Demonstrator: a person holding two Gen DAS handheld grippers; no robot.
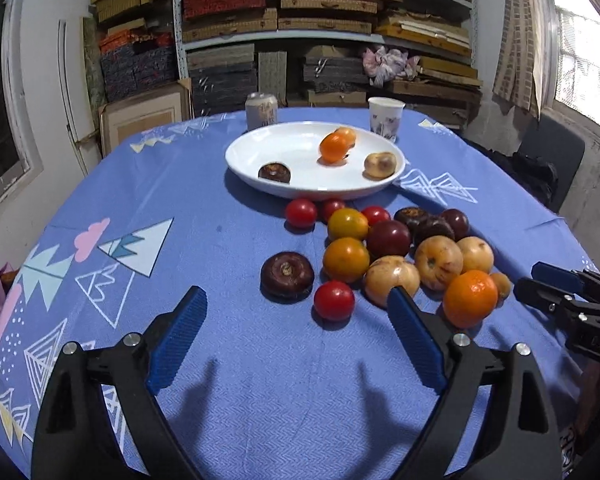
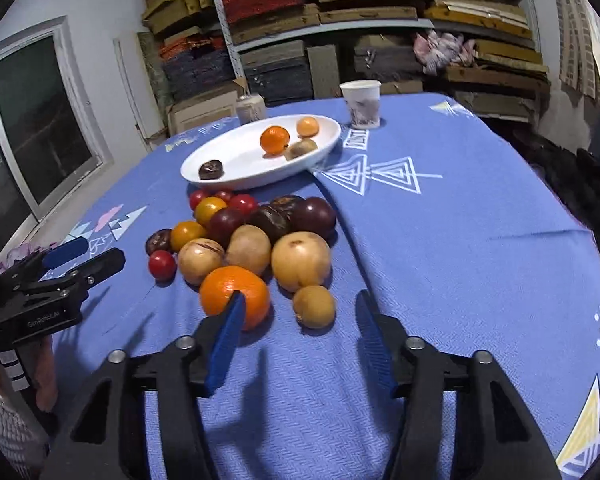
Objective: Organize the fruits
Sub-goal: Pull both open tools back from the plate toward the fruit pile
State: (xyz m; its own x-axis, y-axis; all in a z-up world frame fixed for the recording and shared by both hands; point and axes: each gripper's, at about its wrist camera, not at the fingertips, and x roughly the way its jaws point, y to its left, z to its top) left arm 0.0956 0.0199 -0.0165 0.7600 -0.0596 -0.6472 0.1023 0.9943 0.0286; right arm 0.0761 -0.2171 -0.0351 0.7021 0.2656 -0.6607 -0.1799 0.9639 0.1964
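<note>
Hovering low, both tongs are empty: the left tongs [image 1: 296, 304] gape wide just short of a red tomato [image 1: 334, 301], and the right tongs [image 2: 300, 300] stand partly open just behind the small tan fruit [image 2: 314, 306]. Beyond them sits the fruit pile, then the white plate [image 1: 260, 152]. My guess: a pad clipping the nearest orange [image 2: 235, 296] could send round fruit rolling across the surface [image 1: 220, 380].

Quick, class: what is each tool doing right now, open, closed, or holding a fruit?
Left tool: open wide, holding nothing, pointed at the red tomato.
Right tool: open, holding nothing; the small yellow fruit lies between its fingertips, ungripped.
</note>
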